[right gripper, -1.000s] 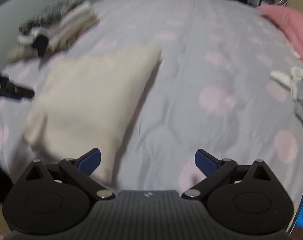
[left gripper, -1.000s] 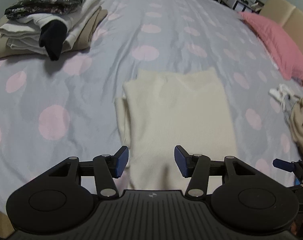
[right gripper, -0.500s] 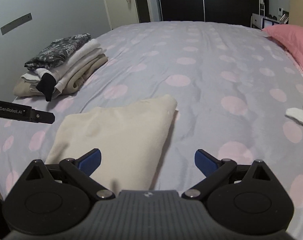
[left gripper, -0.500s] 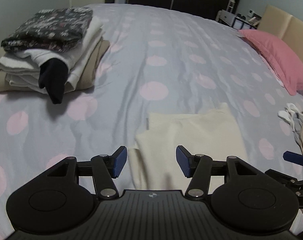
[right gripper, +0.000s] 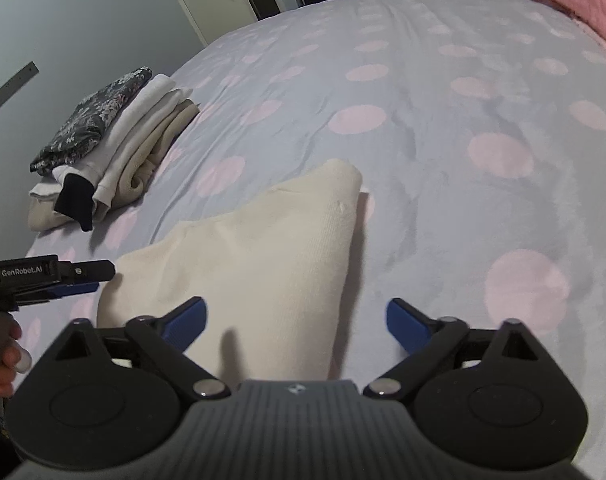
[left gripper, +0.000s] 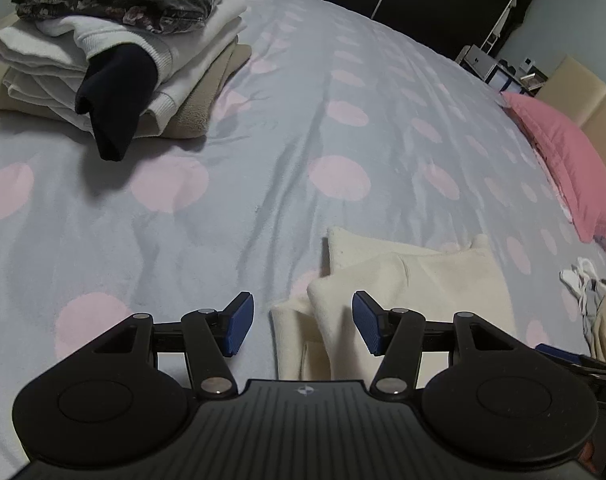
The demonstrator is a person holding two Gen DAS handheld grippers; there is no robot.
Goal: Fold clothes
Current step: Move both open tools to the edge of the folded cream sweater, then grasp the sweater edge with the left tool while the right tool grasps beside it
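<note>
A folded cream garment (left gripper: 415, 284) lies on the grey bedcover with pink dots (left gripper: 343, 120). My left gripper (left gripper: 301, 326) hovers over its near left corner, open, with the cloth's edge below the gap and neither pad touching it. In the right wrist view the same garment (right gripper: 271, 248) spreads under my right gripper (right gripper: 295, 316). Its jaws stand wide and are closing, and the pads press on nothing. The left gripper (right gripper: 63, 280) shows at that view's left edge, held by a hand (right gripper: 3, 360).
A stack of folded clothes (left gripper: 115, 40) with a dark floral piece on top sits at the bed's far left, also visible as the stack (right gripper: 115, 140). A pink pillow (left gripper: 563, 160) lies at the right. Loose unfolded clothes (left gripper: 599, 300) lie at the right edge.
Both grippers have moved lower and nearer the garment's near edge. The folded stack looms larger in the left view. The right jaws have narrowed a little; the left ones look the same.
</note>
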